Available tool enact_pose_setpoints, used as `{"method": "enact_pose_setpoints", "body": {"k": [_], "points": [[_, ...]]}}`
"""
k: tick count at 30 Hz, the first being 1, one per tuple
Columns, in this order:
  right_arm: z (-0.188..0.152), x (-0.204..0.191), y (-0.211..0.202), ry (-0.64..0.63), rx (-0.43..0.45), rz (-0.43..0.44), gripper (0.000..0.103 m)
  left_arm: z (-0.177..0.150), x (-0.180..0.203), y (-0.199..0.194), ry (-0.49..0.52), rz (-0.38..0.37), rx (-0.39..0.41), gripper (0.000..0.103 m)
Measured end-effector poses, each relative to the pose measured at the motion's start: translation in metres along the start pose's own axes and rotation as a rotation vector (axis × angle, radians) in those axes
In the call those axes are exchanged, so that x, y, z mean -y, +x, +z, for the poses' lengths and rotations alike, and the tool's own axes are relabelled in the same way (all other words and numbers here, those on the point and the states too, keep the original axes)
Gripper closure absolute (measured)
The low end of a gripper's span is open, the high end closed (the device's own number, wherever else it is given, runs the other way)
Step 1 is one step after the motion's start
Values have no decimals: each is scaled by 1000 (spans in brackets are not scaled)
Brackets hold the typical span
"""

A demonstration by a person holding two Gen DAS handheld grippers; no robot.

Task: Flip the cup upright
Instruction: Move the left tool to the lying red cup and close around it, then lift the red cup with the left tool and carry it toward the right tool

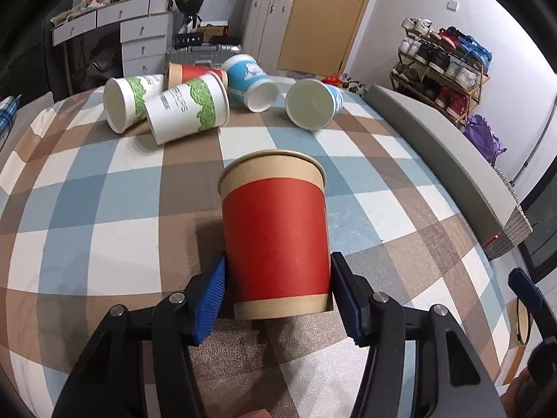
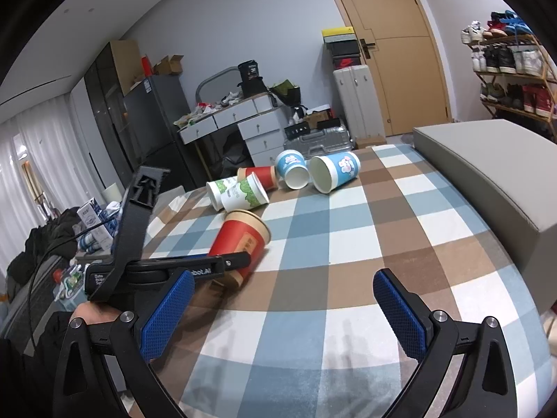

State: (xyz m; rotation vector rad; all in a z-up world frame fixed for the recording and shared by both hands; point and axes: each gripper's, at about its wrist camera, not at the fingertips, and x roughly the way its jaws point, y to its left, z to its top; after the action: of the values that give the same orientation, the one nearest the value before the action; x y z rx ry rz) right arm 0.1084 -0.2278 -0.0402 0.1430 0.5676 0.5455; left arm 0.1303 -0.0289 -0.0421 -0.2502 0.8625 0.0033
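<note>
In the left wrist view, the left claw [image 1: 276, 291] grips the red cup [image 1: 275, 237] near its base, one blue pad [image 1: 210, 301] pressed to each side of the red sleeve; the cup's kraft rim points away from the camera, its base toward it, and it sits over the checked cloth of the desk [image 1: 104, 209]. Beyond the red cup, at the far edge of the desk, five more cups lie on their sides in a loose row: two white cups with green print [image 1: 188, 111] touching each other, a second red cup [image 1: 195, 73] tucked behind them, a blue cup [image 1: 249, 82] just beside those, and another blue cup [image 1: 313, 104] a little apart from it, its mouth turned toward the camera. A grey padded bench [image 1: 435, 139] runs along the desk's edge, beside the red cup's side of the table, and a shoe rack [image 1: 442, 69] stands behind that. In the right wrist view, the right claw [image 2: 283, 310] hangs over the cloth with its blue pads spread wide and nothing between them. The red cup [image 2: 242, 240] is tilted, mouth up and away, its base end caught in the left claw [image 2: 226, 268], with the fallen cups behind it.
</note>
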Motion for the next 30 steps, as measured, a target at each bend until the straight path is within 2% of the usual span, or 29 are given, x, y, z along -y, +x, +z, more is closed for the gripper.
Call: {"method": "enact_pose_setpoints", "body": {"k": [12,21,30], "points": [[2,-4,-5,-22,8,-11,0,3,1,-34,-1,-8,80,51],[4,-21,-9,-74,21,-9,0,-9,-5,-60,0,-19,140,51],[4,-39,-13,-131,29,-8,0,-26,-9,-84,-43,-75,195,51]]}}
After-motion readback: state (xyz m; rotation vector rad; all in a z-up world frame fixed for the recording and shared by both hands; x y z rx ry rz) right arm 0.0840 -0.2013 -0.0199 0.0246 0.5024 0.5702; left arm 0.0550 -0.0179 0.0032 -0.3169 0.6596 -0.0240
